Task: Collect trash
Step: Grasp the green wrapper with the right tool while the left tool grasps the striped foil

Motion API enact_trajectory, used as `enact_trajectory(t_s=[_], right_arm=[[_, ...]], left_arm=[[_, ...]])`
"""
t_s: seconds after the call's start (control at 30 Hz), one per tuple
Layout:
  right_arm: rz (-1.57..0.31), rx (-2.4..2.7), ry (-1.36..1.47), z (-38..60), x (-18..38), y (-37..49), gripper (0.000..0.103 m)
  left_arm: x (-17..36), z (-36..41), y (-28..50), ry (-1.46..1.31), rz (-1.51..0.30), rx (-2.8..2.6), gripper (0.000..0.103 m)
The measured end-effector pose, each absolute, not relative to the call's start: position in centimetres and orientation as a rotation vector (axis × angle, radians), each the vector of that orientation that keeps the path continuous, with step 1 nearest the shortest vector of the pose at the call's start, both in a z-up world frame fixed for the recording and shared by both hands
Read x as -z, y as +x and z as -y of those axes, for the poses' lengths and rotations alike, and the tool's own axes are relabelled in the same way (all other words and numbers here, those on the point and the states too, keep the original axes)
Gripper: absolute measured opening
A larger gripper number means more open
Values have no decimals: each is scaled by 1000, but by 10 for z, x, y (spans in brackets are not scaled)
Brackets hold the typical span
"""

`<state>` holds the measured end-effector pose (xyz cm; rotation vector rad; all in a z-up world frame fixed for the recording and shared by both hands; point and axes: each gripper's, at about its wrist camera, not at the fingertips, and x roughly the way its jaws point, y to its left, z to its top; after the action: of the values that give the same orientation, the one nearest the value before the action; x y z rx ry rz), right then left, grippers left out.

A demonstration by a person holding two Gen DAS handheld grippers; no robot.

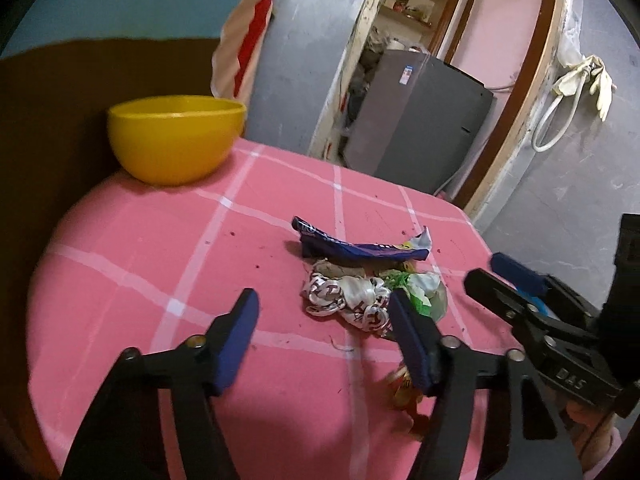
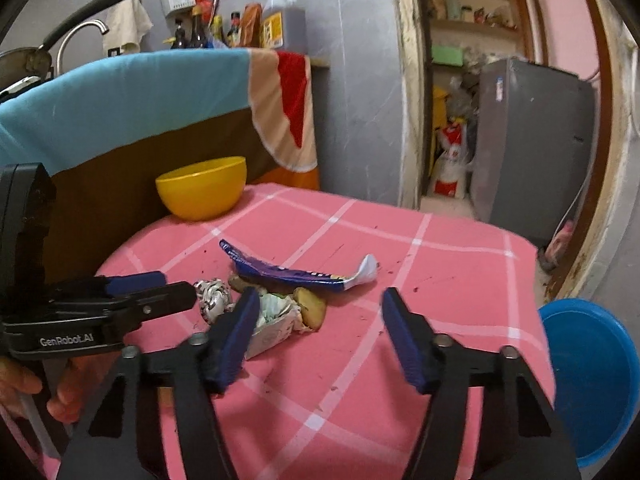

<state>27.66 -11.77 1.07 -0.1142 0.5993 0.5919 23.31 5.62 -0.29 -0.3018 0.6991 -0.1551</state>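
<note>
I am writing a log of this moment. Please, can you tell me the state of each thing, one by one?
left gripper: open, empty
right gripper: open, empty
purple wrapper: flattened, on the tablecloth
white printed wrapper: crumpled
yellow bowl: upright, inside hidden
blue bin: open, beside the table

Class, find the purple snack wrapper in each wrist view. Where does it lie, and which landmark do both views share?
Left wrist view: the purple wrapper lies right of centre, behind the crumpled trash.
Right wrist view: the purple wrapper lies near centre, behind the same pile.
Shared landmark: the yellow bowl at the table's far left.
</note>
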Motion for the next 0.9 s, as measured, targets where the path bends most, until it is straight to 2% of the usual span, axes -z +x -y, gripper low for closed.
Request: enact_trajectory(t_s=[0.17, 0.43, 0.53, 0.63, 0.9], right_arm=[[-679, -646, -106, 109, -2, 292, 38], [-726, -710, -121, 100, 4, 295, 15], [-734, -723, -121, 98, 5, 295, 13], [-737, -728, -117, 100, 5, 294, 9], [-687, -709, -100, 109, 1, 281, 5]], left_arm=[[7, -57, 244, -341, -730, 196, 39], [4, -55, 249, -361, -738, 244, 18], [3, -50, 248, -352, -737, 252, 13], [2, -48, 248, -354, -739, 271, 0], [-3, -39, 240, -318, -708, 267, 0]])
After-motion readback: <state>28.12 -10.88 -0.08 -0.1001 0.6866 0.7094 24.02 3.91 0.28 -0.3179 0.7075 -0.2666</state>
